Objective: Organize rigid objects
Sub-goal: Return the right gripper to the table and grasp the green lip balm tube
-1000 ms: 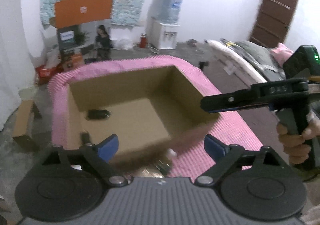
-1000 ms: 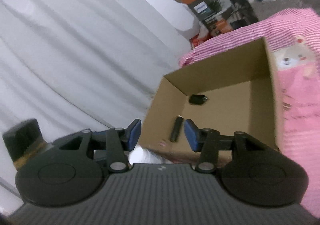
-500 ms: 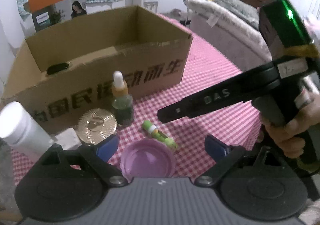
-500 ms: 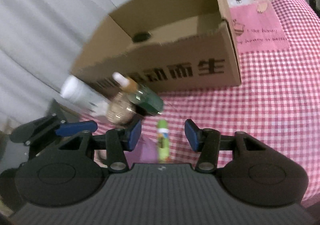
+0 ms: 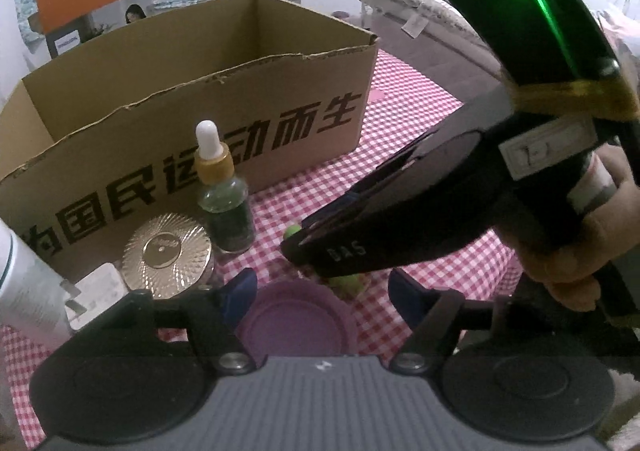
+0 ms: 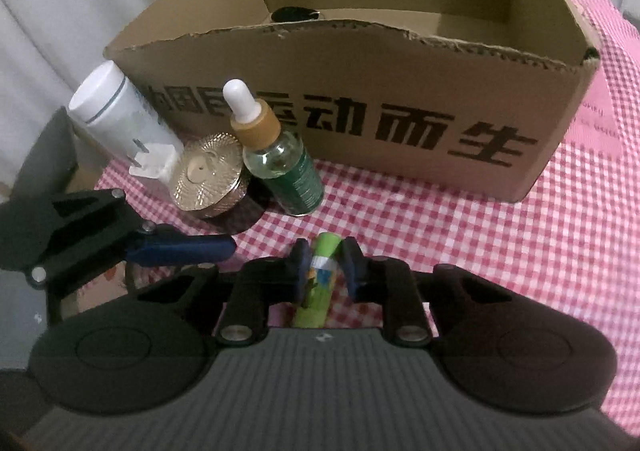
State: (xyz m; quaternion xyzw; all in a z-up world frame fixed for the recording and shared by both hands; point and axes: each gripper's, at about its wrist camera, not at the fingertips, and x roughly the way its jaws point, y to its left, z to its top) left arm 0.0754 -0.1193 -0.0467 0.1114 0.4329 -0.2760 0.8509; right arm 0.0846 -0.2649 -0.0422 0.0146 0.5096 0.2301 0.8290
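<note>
The green tube (image 6: 320,279) lies on the checked tabletop (image 6: 460,235) before the cardboard box (image 6: 400,91), clamped between the pads of the right tongs (image 6: 323,265); the left tongs (image 5: 320,291) gape wide above the purple lid (image 5: 296,319), holding nothing; dropper bottle (image 6: 280,163) and gold jar (image 6: 208,179) stand nearby.

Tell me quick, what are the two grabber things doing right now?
Left gripper: open, holding nothing, hovering over the purple lid.
Right gripper: closed around the green tube, which lies on the checkered tablecloth.
</note>
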